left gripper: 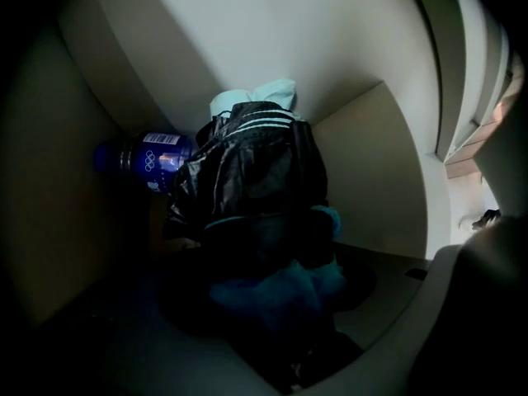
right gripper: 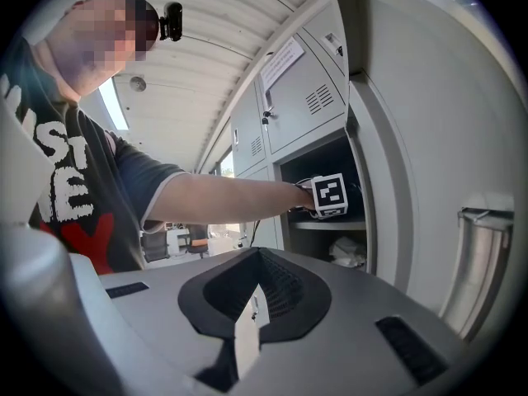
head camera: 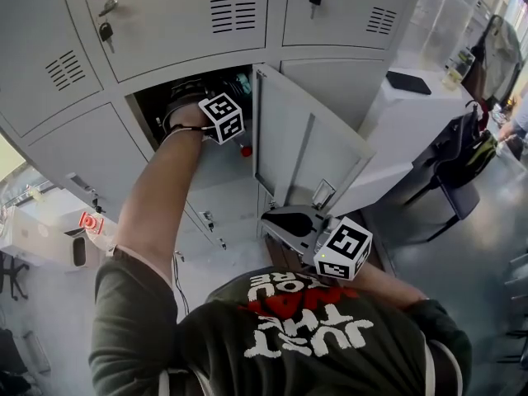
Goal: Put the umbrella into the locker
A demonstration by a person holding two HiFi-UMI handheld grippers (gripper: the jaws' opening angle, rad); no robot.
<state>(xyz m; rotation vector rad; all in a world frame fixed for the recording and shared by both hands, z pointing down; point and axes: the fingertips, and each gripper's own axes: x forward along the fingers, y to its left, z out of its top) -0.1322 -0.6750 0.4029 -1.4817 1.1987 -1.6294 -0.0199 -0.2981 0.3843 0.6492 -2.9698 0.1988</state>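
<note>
The umbrella is a folded black bundle with white stripes and teal trim. It lies inside the dark open locker compartment, and its near end runs down between the jaws of my left gripper, which is shut on it. In the head view my left arm reaches into that compartment, and only the marker cube shows at its mouth. The locker door stands open to the right. My right gripper hangs low in front of the door, shut and empty.
A blue bottle lies against the compartment's left wall, and a pale cloth sits at the back. Keys hang in the upper locker doors. A white table and a chair with a bag stand at the right.
</note>
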